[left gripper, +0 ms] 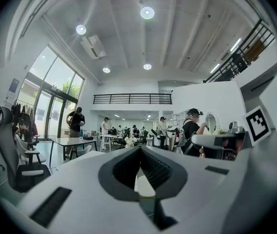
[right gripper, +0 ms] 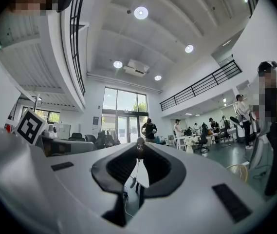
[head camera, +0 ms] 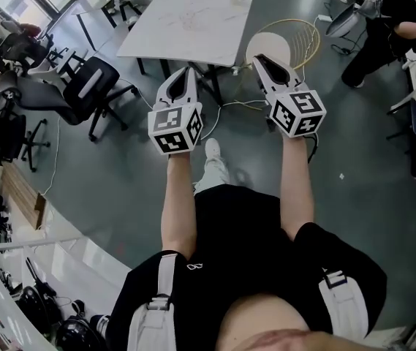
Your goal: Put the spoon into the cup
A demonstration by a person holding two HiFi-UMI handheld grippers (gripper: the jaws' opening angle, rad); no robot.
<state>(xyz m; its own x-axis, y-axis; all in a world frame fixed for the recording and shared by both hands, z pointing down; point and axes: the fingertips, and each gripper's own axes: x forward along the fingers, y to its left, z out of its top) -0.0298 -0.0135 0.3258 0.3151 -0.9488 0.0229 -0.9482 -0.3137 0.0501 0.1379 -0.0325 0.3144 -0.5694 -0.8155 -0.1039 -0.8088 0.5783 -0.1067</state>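
Head view: both grippers outstretched, level.

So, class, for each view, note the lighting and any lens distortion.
Head view: even daylight, soft shadows, straight lines bowed at the edges. Left gripper view: black round border, windows bright, ceiling lamp flaring. Right gripper view: same round border, railing curved, mosaic patches laid over faces.

The head camera looks steeply down from high up. It sees the left claw and right claw, both pointing toward the white table. Each claw camera sits close behind its own jaws and looks level, out past the table. All three views share the claws.
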